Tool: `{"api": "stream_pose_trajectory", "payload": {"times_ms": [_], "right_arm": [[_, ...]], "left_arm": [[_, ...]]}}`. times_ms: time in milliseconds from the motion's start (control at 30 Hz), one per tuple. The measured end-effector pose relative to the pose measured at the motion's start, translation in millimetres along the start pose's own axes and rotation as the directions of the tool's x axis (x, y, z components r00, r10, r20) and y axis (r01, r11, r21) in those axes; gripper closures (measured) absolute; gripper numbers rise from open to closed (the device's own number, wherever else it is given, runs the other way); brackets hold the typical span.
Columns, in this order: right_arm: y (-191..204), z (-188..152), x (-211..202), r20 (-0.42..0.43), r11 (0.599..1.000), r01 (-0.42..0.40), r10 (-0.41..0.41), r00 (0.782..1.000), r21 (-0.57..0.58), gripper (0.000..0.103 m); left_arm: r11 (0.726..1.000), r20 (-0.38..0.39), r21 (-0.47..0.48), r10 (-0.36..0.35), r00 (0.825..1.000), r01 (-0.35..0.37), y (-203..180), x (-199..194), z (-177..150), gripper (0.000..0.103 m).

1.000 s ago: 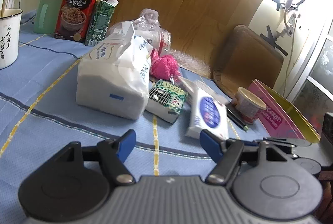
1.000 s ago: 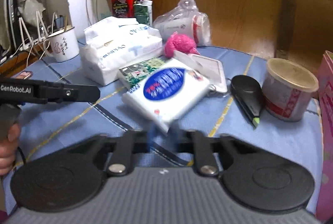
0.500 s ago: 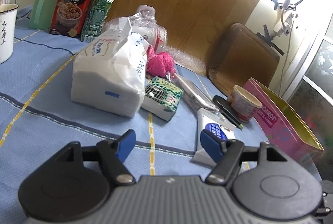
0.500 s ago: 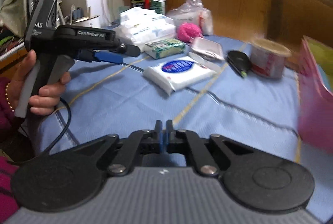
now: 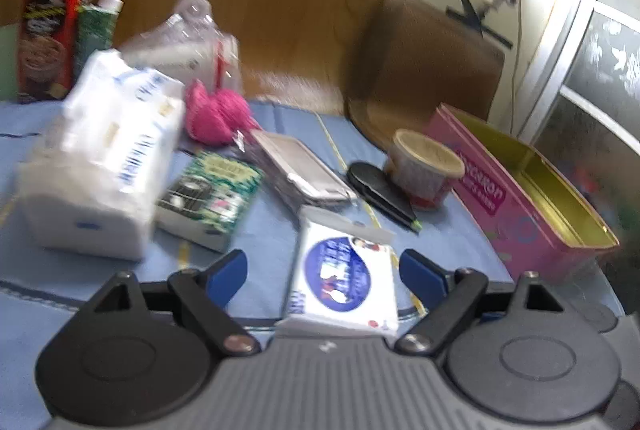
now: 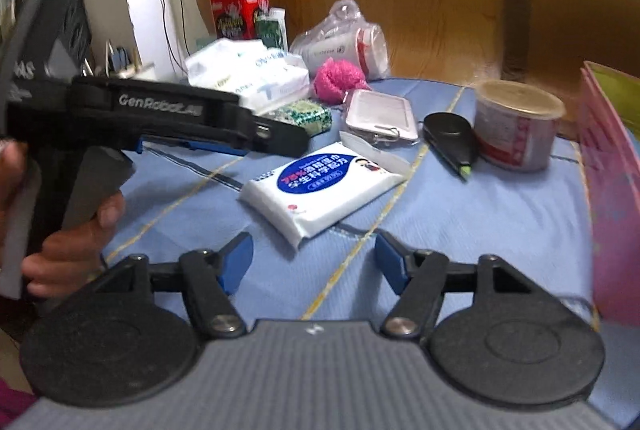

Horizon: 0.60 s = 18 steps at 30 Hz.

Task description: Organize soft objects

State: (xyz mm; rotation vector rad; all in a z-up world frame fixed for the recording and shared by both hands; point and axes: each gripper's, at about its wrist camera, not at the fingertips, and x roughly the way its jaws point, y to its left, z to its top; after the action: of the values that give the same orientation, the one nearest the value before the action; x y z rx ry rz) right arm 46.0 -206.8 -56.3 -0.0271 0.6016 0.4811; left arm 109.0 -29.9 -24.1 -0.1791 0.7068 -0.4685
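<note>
A white wipes pack point(image 5: 344, 274) point(image 6: 320, 186) with a blue oval label lies flat on the blue tablecloth point(image 6: 460, 230). My left gripper point(image 5: 324, 276) hovers over it with jaws opening; the pack lies between the blue pads, and neither presses it. From the right wrist view, the left gripper point(image 6: 276, 140) is side-on, held in a hand. My right gripper point(image 6: 314, 264) is opening just short of the pack's near corner, with nothing between its pads. Farther back sit a big white tissue pack point(image 5: 100, 166) point(image 6: 248, 78) and a pink fluffy ball point(image 5: 216, 114) point(image 6: 338, 80).
An open pink tin point(image 5: 520, 206) point(image 6: 608, 170) stands at the right. A lidded tub point(image 6: 516, 126), black marker point(image 6: 450, 134), card holder point(image 6: 380, 114) and green packet point(image 5: 208, 198) lie mid-table. A bagged cup point(image 6: 344, 42) and red tin point(image 6: 238, 10) stand behind.
The right gripper has let go of the wipes pack, drawn back and opened. The left gripper swung right over the pack and spread its jaws wider.
</note>
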Motion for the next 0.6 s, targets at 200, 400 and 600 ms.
{"api": "stream_pose_trajectory", "payload": {"times_ms": [200, 400, 600], "right_arm": [[8.6, 6.1, 17.5, -0.007, 0.998, 0.008, -0.008, 1.000, -0.057, 0.029], [12.7, 0.0, 8.9, 0.027, 0.998, 0.056, -0.055, 0.998, -0.034, 0.051], [9.8, -13.7, -15.0, 0.082, 0.997, 0.069, -0.071, 0.994, 0.022, 0.053]], "left_arm": [[1.000, -0.052, 0.000, -0.017, 0.999, 0.017, -5.7, 17.4, -7.9, 0.019], [0.999, -0.066, 0.030, -0.043, 0.997, 0.045, -30.5, 5.3, -23.5, 0.021], [0.997, -0.067, -0.011, -0.082, 0.994, 0.081, -40.8, -4.9, -29.3, 0.025]]}}
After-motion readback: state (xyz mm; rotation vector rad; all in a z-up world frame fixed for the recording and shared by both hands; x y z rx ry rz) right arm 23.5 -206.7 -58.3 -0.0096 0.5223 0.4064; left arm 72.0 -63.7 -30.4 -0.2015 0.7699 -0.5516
